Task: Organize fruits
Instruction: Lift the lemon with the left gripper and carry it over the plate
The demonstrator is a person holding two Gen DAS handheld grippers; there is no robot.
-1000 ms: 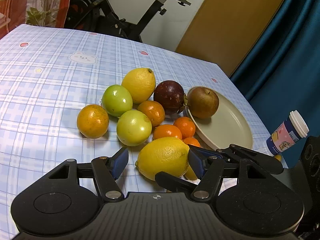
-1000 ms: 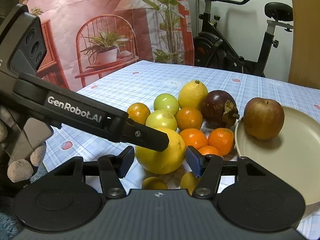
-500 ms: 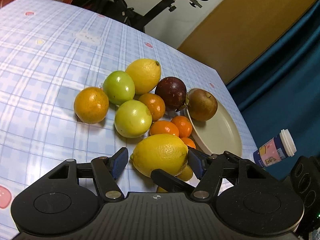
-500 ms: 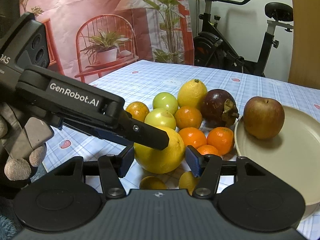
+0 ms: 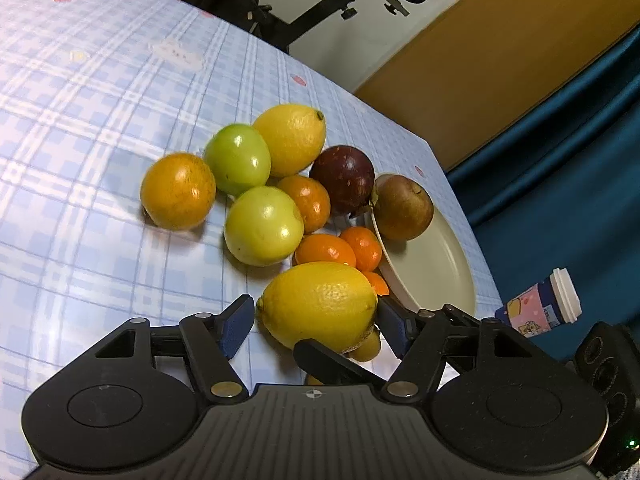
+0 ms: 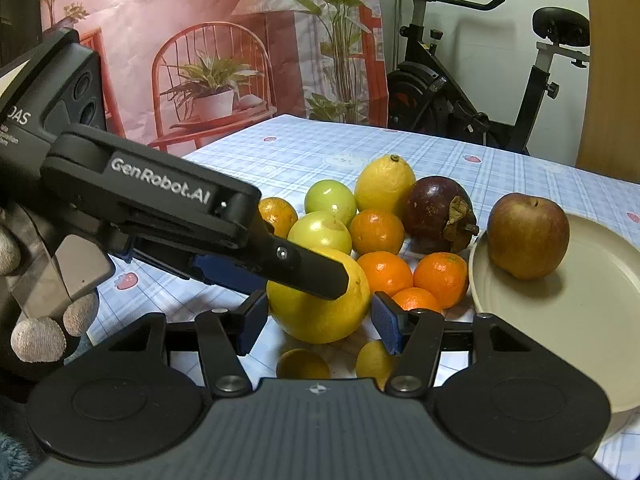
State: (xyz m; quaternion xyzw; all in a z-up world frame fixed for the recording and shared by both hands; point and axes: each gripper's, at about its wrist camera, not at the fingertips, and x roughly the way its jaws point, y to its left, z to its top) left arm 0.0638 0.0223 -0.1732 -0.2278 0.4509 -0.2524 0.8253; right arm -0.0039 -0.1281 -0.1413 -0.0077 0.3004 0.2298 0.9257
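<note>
Lemon (image 5: 320, 304): between both grippers' pads, on the table. Left gripper (image 5: 316, 322) and right gripper (image 6: 318, 320) part-open, grip uncertain. Advice: one squeezes centrally, lifts to the plate (image 6: 580, 320) beyond-right.

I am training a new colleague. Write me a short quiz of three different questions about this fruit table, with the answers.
1. True or false: the apple lies on the plate.
2. How many green fruits are in the pile? A) one B) two C) four
3. Fill in: both grippers have their fingers around the near ____.

Key:
1. True.
2. B: one green fruit behind, one nearer.
3. Lemon; the left gripper and right gripper both straddle it.
</note>
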